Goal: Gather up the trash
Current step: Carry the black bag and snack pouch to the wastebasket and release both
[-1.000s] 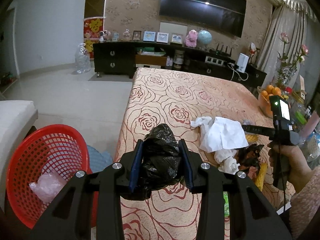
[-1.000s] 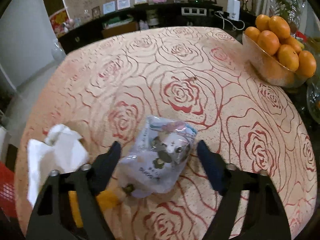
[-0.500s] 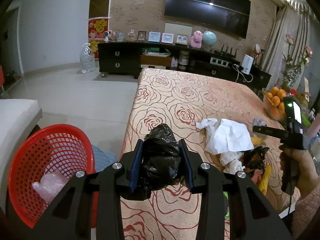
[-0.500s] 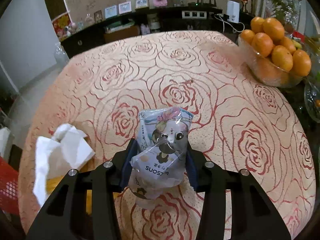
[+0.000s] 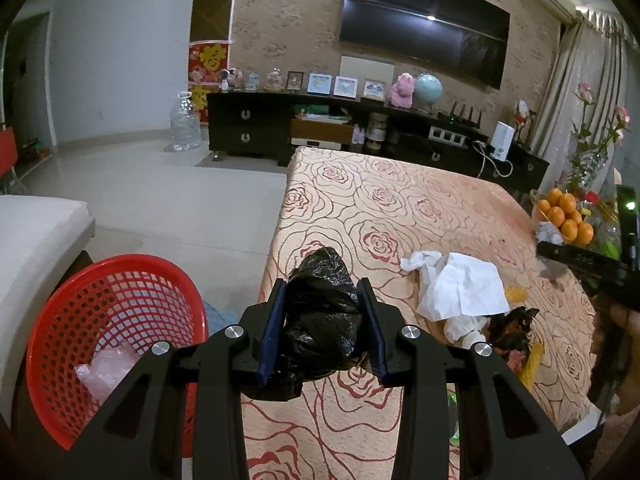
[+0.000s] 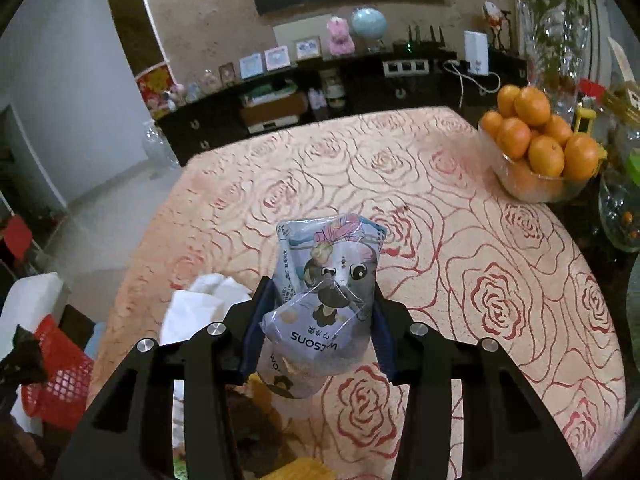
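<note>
Tissues (image 5: 460, 288) lie crumpled on the rose-patterned bench (image 5: 400, 200) beside dark and yellow scraps (image 5: 516, 328) at its near right, with a bowl of oranges (image 6: 536, 148) at the far right edge. Left hand-held gripper (image 5: 324, 312) pinches a crumpled black plastic bag (image 5: 320, 320) over the bench's near left edge, the red mesh basket (image 5: 112, 320) just left on the floor with a pink bag (image 5: 104, 372) inside. Right hand-held gripper (image 6: 316, 316) pinches a printed Watsons wipes packet (image 6: 324, 292) above the near middle; far half of the bench is bare cloth.
</note>
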`<state>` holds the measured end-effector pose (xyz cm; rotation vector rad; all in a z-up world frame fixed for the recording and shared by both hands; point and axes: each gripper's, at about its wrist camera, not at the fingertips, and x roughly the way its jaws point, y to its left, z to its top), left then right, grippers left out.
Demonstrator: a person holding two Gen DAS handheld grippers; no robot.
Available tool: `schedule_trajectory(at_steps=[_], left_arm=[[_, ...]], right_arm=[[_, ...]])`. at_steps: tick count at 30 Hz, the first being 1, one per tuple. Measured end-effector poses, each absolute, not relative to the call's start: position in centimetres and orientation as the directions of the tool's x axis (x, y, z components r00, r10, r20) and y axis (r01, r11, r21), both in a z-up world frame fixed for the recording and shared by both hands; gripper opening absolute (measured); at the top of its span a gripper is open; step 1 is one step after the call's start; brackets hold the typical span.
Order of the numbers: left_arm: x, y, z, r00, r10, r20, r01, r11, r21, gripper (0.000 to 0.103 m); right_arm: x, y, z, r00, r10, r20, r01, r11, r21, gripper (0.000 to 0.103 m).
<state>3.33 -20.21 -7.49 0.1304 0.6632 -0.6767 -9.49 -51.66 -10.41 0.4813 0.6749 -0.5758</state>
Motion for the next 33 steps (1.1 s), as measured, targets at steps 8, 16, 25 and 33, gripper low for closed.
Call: schedule_trajectory(at_steps=[8,16,25,33], left_arm=[[4.1,-19.5,-7.4,0.607,-0.508,-0.611,0.580,0.809,-0.098,0.034],[4.7,-19.0,-7.4,0.621,-0.482,-0.618,0.551,0.829,-0.094,0.034],[5.7,-16.4,-6.9,0.650,-0.456,-0.607,0.506,0.857,-0.102,0.034],[6.9,-13.0,-6.1,0.690,-0.405,-0.600,0.438,0.894,-0.099,0.034]], right_arm=[[-9.3,-49.6,-9.1,0.678,-0.309,-0.667,0.591,0.769,0.244,0.044],[-7.4,-46.3,-8.2,0.706,-0.270,-0.654,0.519,0.826,0.219,0.044],[-4.9,-41.9,-7.2,0.737,-0.216,-0.641,0.423,0.887,0.187,0.044],[-2.6,-38.3,-6.5,0.758,-0.158,-0.633,0.344,0.921,0.183,0.044]])
